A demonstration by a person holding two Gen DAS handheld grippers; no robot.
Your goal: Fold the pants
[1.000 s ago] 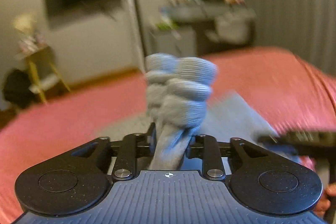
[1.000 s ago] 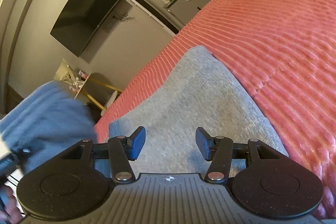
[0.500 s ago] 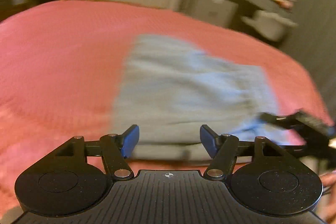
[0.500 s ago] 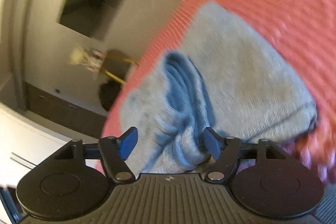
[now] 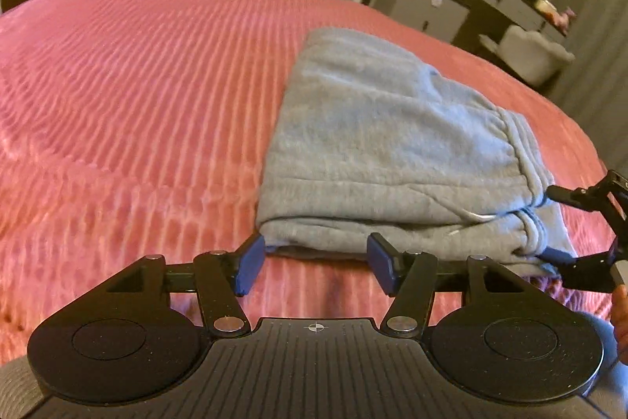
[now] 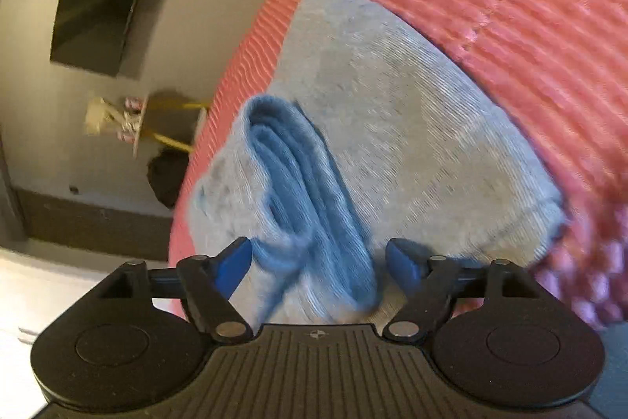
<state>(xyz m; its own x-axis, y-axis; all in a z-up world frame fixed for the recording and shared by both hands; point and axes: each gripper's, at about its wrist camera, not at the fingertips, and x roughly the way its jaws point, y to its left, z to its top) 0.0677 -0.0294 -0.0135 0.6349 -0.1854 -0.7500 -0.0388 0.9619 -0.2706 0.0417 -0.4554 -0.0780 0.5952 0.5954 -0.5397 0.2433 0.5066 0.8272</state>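
The folded grey fleece pants (image 5: 392,152) lie on the ribbed pink bedspread (image 5: 137,85), at two o'clock in the left view. The left gripper (image 5: 314,262) closes on nothing at the near fold. The right gripper (image 6: 318,262) opens around the ribbed cuff (image 6: 306,214), apparently releasing it.

Two black tools, left (image 5: 314,264) and right (image 6: 317,262): blue pads, silver screws, round discs, ribbed bodies.
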